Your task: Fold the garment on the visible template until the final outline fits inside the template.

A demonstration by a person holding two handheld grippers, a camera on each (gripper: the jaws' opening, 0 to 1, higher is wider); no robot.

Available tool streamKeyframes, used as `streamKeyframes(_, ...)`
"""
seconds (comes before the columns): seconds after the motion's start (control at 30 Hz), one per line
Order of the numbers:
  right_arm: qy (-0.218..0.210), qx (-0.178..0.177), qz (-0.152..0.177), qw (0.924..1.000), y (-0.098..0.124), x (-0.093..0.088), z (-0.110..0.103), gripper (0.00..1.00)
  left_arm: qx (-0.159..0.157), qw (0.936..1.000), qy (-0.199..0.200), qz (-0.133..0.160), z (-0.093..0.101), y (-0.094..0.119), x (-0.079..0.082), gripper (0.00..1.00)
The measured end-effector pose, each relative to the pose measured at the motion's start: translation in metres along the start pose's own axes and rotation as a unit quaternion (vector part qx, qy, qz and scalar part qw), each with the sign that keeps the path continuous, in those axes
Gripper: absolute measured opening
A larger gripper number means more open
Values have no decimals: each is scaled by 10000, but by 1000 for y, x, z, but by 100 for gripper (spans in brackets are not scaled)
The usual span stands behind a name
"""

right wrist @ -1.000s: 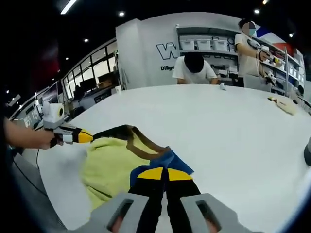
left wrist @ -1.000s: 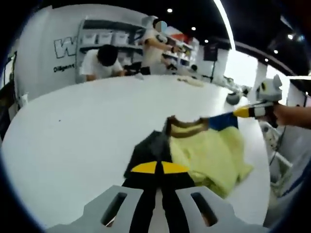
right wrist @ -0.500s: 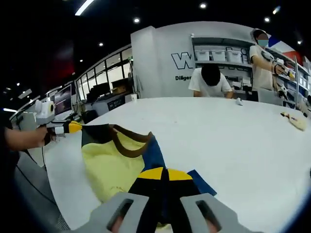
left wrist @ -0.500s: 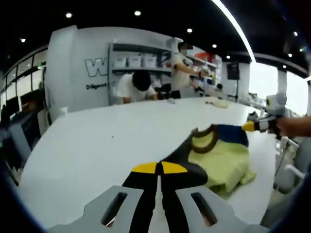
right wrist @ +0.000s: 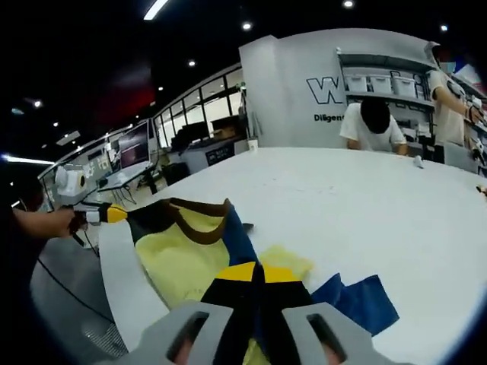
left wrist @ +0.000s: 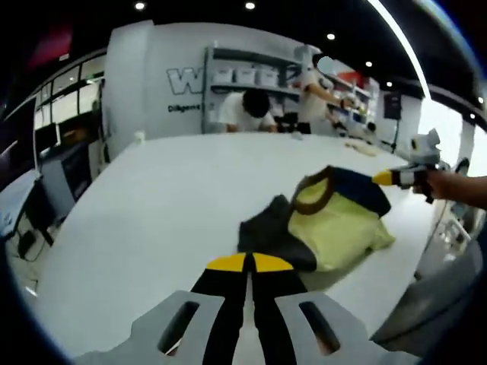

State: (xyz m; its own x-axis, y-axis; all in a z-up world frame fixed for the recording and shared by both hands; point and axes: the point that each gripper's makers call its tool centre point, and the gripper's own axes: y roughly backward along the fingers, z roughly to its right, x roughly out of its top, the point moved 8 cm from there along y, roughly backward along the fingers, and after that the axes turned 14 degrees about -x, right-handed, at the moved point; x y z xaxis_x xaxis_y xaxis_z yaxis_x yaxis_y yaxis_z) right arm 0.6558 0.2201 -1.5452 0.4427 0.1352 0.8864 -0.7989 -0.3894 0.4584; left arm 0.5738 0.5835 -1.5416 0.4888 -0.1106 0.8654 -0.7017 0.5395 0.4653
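White table [left wrist: 144,220], shelved room; both grippers' jaws closed pinching garment [left wrist: 338,228].

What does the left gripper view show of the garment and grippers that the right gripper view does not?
The left gripper view shows the right gripper from outside, pinching the garment's blue shoulder, and the dark sleeve clamped in its own jaws. The right gripper view shows the left gripper from outside at the dark shoulder, plus a blue sleeve trailing on the table. Both share the yellow garment with its brown collar.
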Motion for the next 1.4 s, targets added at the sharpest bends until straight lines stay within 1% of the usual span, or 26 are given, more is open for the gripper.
streamKeyframes(0.03, 6, 46, -27, 10000, 0, -2, -3, 0, -52, 9999, 67, -134, -1, 0, -6, 0)
streamKeyframes(0.17, -4, 113, -91, 9999, -2, -9, -8, 0, -101, 9995, 98, -294, 3, -1, -9, 0)
streamKeyframes(0.2, -9, 143, -123, 9998, -4, -14, -10, 0, -209, 9984, 116, -511, 2, -7, -18, 0)
streamKeyframes(0.23, -52, 155, -137, 9998, -1, -15, -12, 0, -286, 9969, 166, -708, -1, -17, -27, 0)
streamKeyframes(0.33, -86, 144, -139, 9998, 0, -15, -11, 0, -323, 9962, 6, -804, -1, -24, -30, 1)
streamKeyframes(0.37, -92, 138, -136, 9998, 0, -16, -10, 0, -347, 9957, -79, -858, 0, -27, -31, 3)
streamKeyframes(0.4, -93, 134, -126, 9998, 1, -16, -10, 0, -357, 9957, -128, -848, 1, -29, -30, 7)
streamKeyframes(0.43, -101, 119, -90, 9998, 7, -12, -11, 0, -389, 9962, -197, -758, 1, -32, -26, 13)
streamKeyframes(0.53, -115, 94, -79, 9999, 10, -12, -8, 0, -440, 9969, -187, -617, 3, -36, -20, 24)
streamKeyframes(0.57, -120, 72, -82, 9999, 10, -16, -4, 0, -469, 9971, -146, -576, 2, -42, -18, 25)
streamKeyframes(0.6, -139, 64, -89, 9998, 13, -17, -3, 0, -448, 9969, -173, -625, -3, -49, -19, 24)
streamKeyframes(0.67, -153, 59, -94, 9998, 15, -17, -3, 0, -421, 9966, -245, -665, -4, -53, -20, 23)
streamKeyframes(0.8, -161, 34, -100, 9998, 20, -18, -3, 0, -322, 9959, -408, -741, -6, -65, -18, 25)
streamKeyframes(0.9, -180, 10, -99, 9998, 21, -19, -2, 0, -365, 9954, -341, -817, -8, -74, -17, 27)
streamKeyframes(0.93, -203, -7, -83, 9998, 22, -20, -2, 0, -406, 9945, -303, -915, -14, -84, -24, 28)
streamKeyframes(0.97, -216, -21, -59, 9997, 25, -19, -3, 0, -401, 9932, -334, -1041, -15, -86, -26, 28)
streamKeyframes(1.03, -222, -38, -15, 9997, 27, -18, -3, 0, -434, 9925, -346, -1090, -15, -88, -26, 27)
streamKeyframes(1.07, -247, -54, 17, 9997, 31, -16, -2, 0, -541, 9916, -489, -1067, -10, -89, -27, 27)
streamKeyframes(1.1, -301, -57, 57, 9995, 32, -15, -1, 0, -560, 9905, -566, -1122, -9, -88, -27, 27)
streamKeyframes(1.13, -400, -75, 192, 9990, 37, -8, -1, 0, -529, 9892, -680, -1186, -12, -88, -29, 27)
streamKeyframes(1.2, -570, -36, 424, 9975, 44, 10, 0, 0, -548, 9890, -728, -1164, -14, -87, -30, 27)
streamKeyframes(1.27, -515, 26, 548, 9972, 49, 25, -4, 0, -644, 9892, -812, -1033, -12, -89, -33, 26)
streamKeyframes(1.37, -634, 153, 716, 9953, 50, 36, -6, 0, -697, 9886, -877, -1003, -9, -95, -33, 25)
streamKeyframes(1.4, -645, 178, 802, 9945, 52, 43, -8, 0, -727, 9886, -881, -986, -8, -96, -33, 23)
